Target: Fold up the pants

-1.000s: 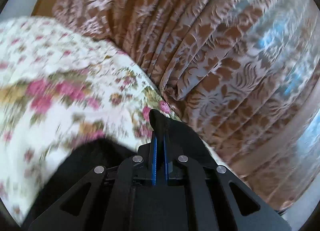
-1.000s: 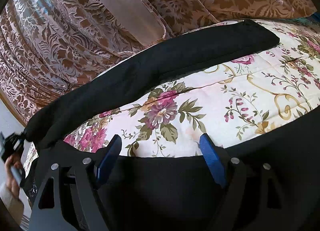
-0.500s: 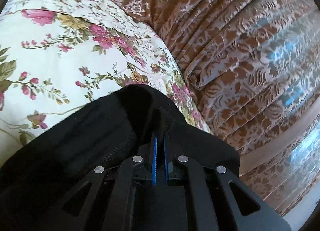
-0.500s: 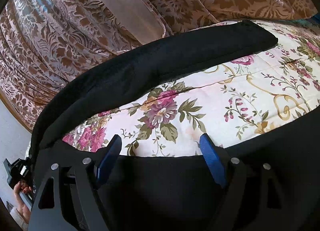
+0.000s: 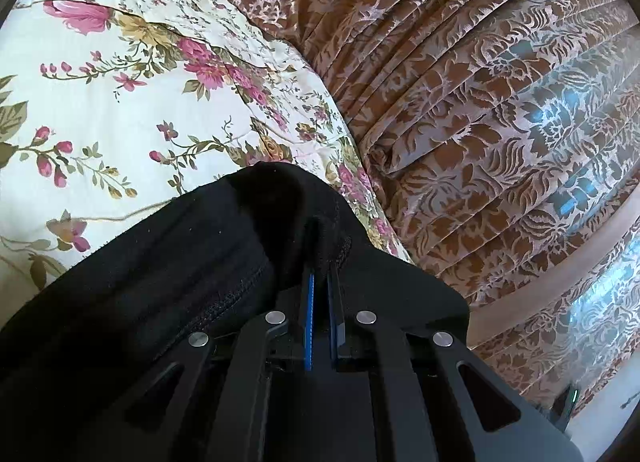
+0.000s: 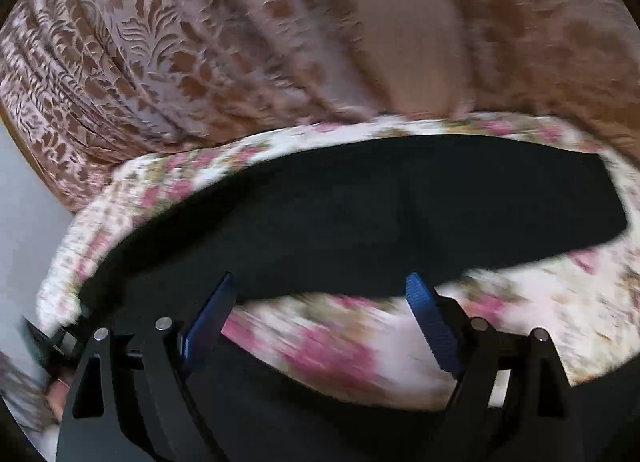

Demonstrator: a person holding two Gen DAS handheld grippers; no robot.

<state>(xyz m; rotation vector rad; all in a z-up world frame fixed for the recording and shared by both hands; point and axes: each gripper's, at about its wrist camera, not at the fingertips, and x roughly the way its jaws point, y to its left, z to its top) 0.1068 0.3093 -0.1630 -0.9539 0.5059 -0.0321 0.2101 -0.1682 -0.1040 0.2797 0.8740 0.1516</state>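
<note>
Fabric of the black pants (image 5: pixel 168 278) fills the near part of my left wrist view, and my left gripper (image 5: pixel 320 258) is closed tight on a bunched edge of it, the blue pads almost meeting with the cloth pinched between them. A stitched seam runs along the cloth just left of the fingers. Past this fold lies the floral bedspread (image 5: pixel 120 101), and behind it hangs the brown patterned curtain (image 5: pixel 480 101). My right wrist view is blurred, but it shows what the left one cannot: my right gripper (image 6: pixel 320 318) stands wide apart with nothing between its blue fingers (image 6: pixel 432 326), above the flowered cover. Beyond it one long black part of the pants (image 6: pixel 360 213) lies stretched across the bed, near the far edge. The same curtain rises behind.
</note>
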